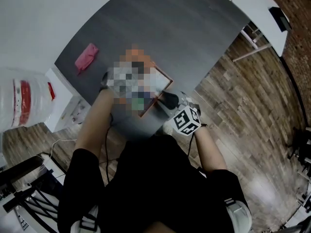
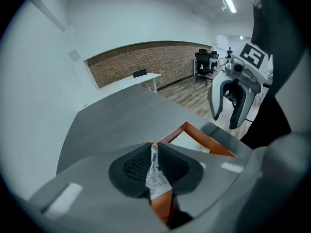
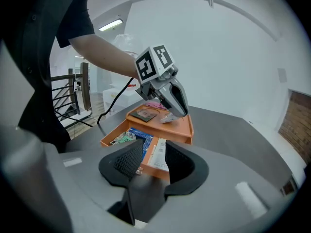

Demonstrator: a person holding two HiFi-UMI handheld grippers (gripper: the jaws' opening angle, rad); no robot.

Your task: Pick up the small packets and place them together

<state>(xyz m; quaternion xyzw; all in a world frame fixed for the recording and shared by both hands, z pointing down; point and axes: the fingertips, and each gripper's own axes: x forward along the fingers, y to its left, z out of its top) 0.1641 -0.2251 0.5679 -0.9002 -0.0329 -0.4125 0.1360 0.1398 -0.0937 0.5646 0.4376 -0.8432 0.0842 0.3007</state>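
A small white packet (image 2: 155,177) is gripped in the closed left hand-held gripper (image 2: 153,148), above the orange tray (image 2: 213,143) on the grey worktop (image 2: 121,115). The right hand-held gripper (image 3: 153,144) is held open at the tray's near edge, with nothing clamped.

No legible text or labels

head view steeply down over table (image 1: 184,28), gripper views face each other across orange tray (image 3: 182,126)
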